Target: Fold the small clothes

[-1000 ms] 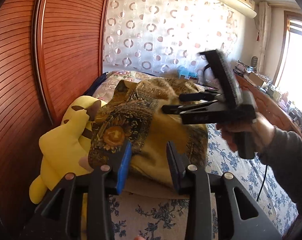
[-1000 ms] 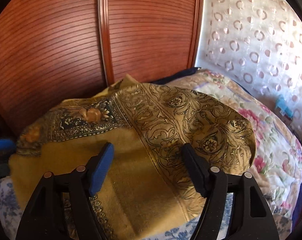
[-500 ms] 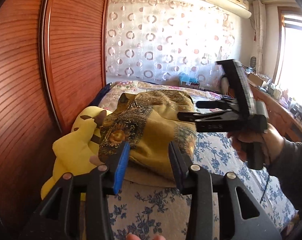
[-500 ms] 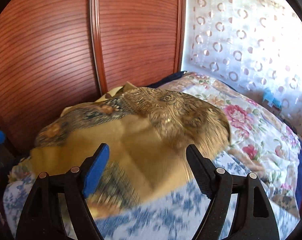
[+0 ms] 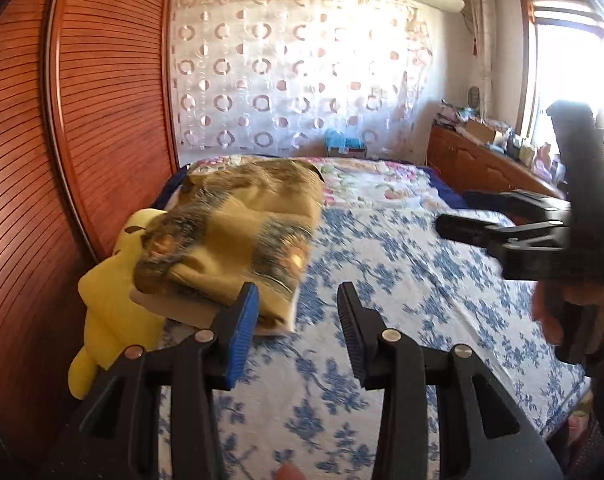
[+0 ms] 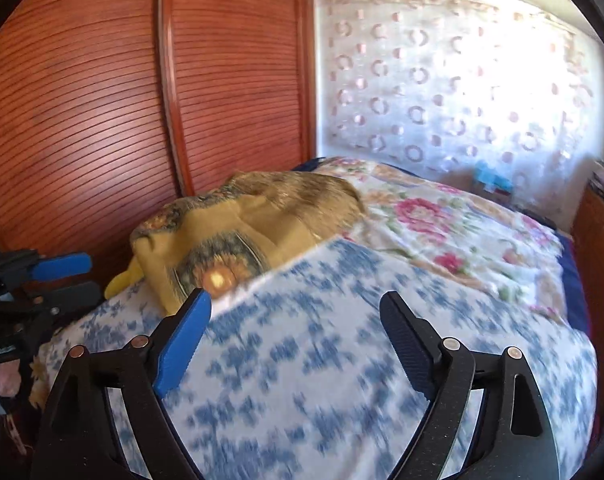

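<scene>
Plainly my left gripper [image 5: 297,320] gapes empty and my right gripper [image 6: 297,340] is opening on nothing; beside the wardrobe [image 6: 81,100], the folded garment [image 5: 229,240] looks soft and limp, best pinched at a hem corner.

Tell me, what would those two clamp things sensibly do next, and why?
Probably look for another garment. The folded yellow cloth lies by the yellow plush toy, and neither the left tool nor the right tool, whose jaws are opening, holds anything; only bedspread lies between their fingers.

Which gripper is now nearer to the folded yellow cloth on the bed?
Left. The left gripper hangs empty just beside the folded yellow cloth; the right gripper, opening and empty, is farther away over the blue-flowered bedspread.
</scene>
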`<action>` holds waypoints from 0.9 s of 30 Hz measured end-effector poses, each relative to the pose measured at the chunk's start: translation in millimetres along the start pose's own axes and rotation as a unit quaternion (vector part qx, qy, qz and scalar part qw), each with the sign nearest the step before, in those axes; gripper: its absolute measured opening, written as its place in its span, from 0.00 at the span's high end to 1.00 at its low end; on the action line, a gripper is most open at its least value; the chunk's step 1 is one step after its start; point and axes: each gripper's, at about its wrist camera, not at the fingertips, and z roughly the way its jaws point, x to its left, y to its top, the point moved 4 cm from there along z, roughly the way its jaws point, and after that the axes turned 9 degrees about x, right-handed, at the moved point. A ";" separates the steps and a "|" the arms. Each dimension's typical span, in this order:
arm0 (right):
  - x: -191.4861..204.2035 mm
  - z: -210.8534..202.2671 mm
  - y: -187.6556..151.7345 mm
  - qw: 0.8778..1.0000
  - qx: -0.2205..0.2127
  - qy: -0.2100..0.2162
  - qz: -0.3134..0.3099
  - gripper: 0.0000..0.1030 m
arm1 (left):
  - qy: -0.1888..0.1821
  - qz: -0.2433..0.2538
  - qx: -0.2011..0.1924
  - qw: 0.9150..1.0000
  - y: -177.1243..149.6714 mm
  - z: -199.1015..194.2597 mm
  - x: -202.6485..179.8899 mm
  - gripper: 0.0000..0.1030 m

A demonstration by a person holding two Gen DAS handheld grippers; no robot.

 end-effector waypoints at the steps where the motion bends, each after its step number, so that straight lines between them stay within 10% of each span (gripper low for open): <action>1: -4.4 -10.2 -9.3 1.000 -0.002 -0.011 0.006 0.14 | 0.001 0.003 0.002 1.000 -1.3 0.9 -5.9 0.62; 27: -73.8 -188.5 -110.1 0.972 -0.075 -0.171 0.141 0.09 | -0.026 0.026 -0.042 0.998 16.8 -48.7 -99.8 0.61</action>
